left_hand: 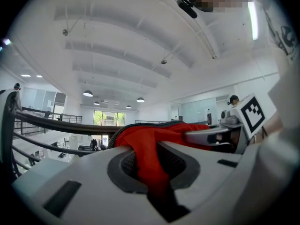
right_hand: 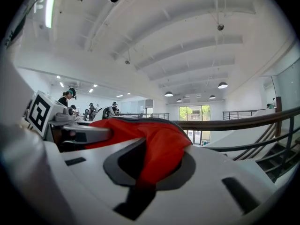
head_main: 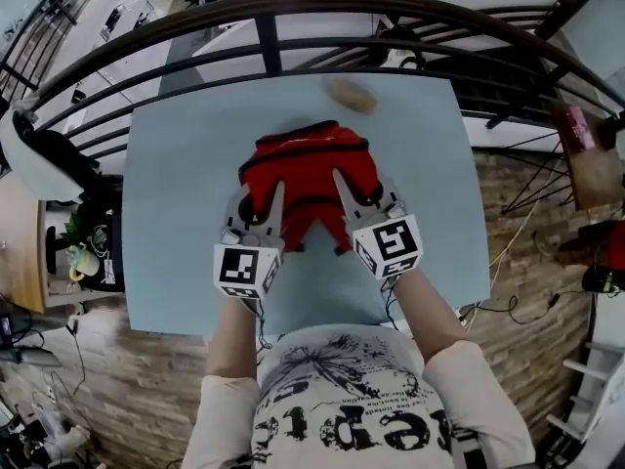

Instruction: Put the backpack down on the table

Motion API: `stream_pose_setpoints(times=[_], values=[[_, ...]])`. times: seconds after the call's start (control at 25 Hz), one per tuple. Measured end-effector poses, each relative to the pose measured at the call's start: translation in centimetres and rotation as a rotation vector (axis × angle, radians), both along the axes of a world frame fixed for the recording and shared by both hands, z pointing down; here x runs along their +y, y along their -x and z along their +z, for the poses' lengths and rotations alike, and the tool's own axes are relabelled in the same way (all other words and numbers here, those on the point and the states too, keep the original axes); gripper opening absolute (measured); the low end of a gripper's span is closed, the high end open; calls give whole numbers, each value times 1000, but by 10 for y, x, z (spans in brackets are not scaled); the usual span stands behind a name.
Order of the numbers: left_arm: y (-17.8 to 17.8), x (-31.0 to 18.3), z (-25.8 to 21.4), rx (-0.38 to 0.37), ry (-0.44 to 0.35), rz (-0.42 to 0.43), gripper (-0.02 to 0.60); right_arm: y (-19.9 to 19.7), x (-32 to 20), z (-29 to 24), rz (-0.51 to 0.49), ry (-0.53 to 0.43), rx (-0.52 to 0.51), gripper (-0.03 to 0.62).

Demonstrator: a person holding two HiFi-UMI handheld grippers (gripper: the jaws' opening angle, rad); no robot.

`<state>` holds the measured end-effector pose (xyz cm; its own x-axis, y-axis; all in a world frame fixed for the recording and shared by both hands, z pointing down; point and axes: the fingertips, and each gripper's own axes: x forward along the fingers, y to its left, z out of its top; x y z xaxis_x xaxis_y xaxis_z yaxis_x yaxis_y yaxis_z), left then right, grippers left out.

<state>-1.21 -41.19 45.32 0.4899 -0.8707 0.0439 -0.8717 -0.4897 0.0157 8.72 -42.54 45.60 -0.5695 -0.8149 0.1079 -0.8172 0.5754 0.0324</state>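
Note:
A red backpack (head_main: 311, 164) with black trim is over the middle of the pale blue table (head_main: 176, 213); I cannot tell whether its base touches the top. My left gripper (head_main: 262, 205) holds its near left side, shut on a fold of red fabric (left_hand: 145, 149) that is squeezed between the pads. My right gripper (head_main: 359, 195) is shut on the near right side, and red cloth (right_hand: 159, 144) bunches between its jaws. Both point level, away from me. In each gripper view the other gripper shows beside the bag: the right gripper (left_hand: 220, 136) and the left gripper (right_hand: 79, 132).
A small tan object (head_main: 352, 94) lies near the table's far edge. A dark curved railing (head_main: 264, 18) runs behind the table, with a drop to a lower floor beyond it. A brick-patterned floor surrounds the table. A plant (head_main: 78, 252) sits at the left.

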Motion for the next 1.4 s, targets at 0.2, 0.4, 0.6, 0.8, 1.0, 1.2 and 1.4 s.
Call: stream_pose_setpoints(times=[0.2,0.4,0.6,0.8,1.0,1.2,1.4], values=[[-2,33,30,9,54,15,40,-3,33,29,12,54,-2,46],[0,70,66,16,128,38,40,-3,71,65,34,116,-4,57],[5,99,99,18,192,49,40,0,102,98,55,177,-1,71],[7,127,140,12,265,53,55,-1,130,137,73,234,31,87],[8,148,175,16,323,64,74,-6,153,164,88,241,61,103],[8,162,217,-10,385,73,95,-11,168,201,108,281,80,118],[14,167,239,-6,400,41,146,-18,179,232,128,323,100,187]])
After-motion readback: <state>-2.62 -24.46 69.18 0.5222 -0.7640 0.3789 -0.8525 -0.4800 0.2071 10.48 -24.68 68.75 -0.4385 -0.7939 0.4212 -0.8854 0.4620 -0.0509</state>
